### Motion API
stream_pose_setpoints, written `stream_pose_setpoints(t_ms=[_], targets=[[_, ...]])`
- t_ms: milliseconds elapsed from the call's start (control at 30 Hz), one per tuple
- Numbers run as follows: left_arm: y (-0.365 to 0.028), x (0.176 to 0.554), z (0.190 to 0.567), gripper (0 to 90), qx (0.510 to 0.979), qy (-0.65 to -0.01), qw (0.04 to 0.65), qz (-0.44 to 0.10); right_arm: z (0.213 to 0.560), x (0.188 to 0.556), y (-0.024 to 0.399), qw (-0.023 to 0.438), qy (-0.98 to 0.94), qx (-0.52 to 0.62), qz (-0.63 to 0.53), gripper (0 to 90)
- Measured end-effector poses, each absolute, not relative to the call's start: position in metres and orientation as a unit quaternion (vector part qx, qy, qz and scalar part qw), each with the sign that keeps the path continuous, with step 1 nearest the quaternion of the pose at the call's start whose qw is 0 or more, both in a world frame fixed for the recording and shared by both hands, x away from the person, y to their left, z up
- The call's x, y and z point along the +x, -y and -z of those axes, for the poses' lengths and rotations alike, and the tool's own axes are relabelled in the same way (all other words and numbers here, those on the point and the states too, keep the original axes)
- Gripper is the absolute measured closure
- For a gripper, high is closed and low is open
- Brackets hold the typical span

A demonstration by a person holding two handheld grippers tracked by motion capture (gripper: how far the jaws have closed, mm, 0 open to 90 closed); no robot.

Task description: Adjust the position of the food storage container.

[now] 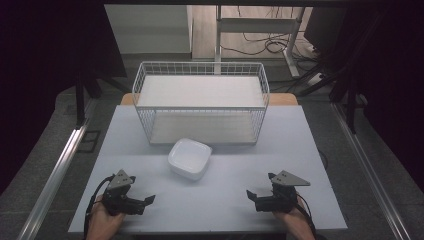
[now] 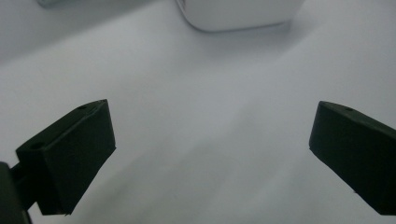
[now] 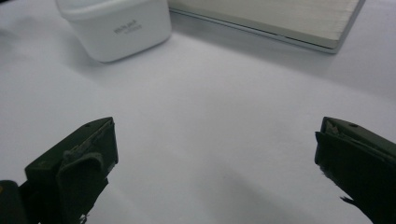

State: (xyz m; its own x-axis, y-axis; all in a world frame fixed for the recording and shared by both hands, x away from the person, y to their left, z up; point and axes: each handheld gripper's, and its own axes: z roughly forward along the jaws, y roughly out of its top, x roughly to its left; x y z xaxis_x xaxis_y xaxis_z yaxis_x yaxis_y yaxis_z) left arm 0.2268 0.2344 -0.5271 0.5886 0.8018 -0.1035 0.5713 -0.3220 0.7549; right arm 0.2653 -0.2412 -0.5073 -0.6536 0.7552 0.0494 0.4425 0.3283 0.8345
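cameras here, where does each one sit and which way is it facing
High view: above the person's side, facing forward and down on the table, rack and bowl; both hands hold the left gripper and right gripper.
Left gripper view: on the left gripper, low over the table, facing the bowl; its open jaws show.
Right gripper view: on the right gripper, facing the bowl and the rack's base; its open jaws show.
Shared: all three see the bowl.

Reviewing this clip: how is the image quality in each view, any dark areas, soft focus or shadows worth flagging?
High view: surroundings are nearly black, the table evenly lit, the white bowl readable. Left gripper view: soft overall, the bowl cropped at the top, faint shadow under it. Right gripper view: sharper, small print on the bowl visible but unreadable.
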Motion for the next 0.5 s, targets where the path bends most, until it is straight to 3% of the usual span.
stream_pose_setpoints(t_ms=[233, 500], targets=[[-0.2401, 0.231, 0.5311, 1.5, 0.79, -0.436, 0.414, -0.122, 0.5095, 0.267, 0.2351, 0.194, -0.816, 0.369, -0.4, 0.0], [-0.2385, 0.2309, 0.53, 2.0, 0.794, -0.434, 0.41, -0.115, 0.5067, 0.2687, 0.2387, 0.174, -0.817, 0.382, -0.397, 0.0]])
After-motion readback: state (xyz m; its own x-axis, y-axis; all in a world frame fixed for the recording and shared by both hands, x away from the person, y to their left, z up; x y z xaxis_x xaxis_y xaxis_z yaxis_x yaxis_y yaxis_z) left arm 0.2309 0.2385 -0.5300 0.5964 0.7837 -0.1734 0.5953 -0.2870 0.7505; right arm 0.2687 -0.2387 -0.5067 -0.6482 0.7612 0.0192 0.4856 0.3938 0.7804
